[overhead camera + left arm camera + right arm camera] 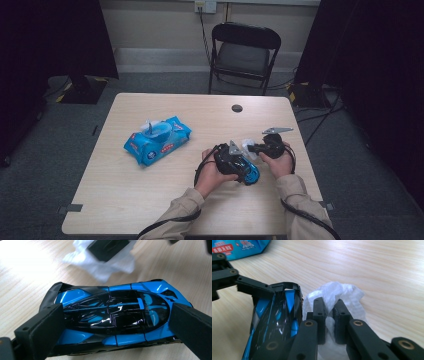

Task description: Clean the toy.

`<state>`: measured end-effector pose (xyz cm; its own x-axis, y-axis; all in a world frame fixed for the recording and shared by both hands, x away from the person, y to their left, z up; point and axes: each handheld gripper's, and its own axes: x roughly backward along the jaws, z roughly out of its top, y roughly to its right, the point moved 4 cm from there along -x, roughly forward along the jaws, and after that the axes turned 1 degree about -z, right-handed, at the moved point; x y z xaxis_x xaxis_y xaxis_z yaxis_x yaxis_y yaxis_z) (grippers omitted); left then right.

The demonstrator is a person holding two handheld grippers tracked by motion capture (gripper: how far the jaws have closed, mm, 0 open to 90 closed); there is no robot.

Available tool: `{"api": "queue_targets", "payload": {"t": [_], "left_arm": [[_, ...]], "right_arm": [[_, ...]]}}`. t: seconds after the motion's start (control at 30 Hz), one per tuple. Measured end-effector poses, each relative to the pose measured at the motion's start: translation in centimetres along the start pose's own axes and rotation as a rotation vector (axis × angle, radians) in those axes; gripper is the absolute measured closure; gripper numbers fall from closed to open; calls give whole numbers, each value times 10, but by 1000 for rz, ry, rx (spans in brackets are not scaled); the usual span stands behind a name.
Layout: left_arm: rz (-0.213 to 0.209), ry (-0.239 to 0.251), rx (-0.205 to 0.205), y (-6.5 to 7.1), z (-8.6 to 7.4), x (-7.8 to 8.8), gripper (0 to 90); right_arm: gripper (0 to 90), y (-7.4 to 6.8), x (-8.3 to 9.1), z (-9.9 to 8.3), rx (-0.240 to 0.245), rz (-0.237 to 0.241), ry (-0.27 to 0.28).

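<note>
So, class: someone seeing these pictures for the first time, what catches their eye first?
Probably the glossy blue and black toy car, clamped between the left gripper near the front of the table. Next, the crumpled white wipe pinched in the right gripper beside the car. Then the blue wipes pack lying to the left.

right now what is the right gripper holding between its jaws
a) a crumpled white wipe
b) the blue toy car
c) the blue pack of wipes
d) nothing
a: in the right gripper view the right gripper is pinched shut on the white wipe, while the toy car sits between the left gripper's jaws and the pack of wipes lies apart on the table.
</note>
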<state>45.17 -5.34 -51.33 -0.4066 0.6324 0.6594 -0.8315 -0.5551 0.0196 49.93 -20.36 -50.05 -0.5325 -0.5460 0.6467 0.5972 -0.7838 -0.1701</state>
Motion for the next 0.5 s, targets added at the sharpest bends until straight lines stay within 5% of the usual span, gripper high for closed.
{"api": "queue_targets", "payload": {"t": [0.5], "left_arm": [[1,2,2,2,0,0,2]], "right_arm": [[827,-15,-31,3,-10,5,-15]]}}
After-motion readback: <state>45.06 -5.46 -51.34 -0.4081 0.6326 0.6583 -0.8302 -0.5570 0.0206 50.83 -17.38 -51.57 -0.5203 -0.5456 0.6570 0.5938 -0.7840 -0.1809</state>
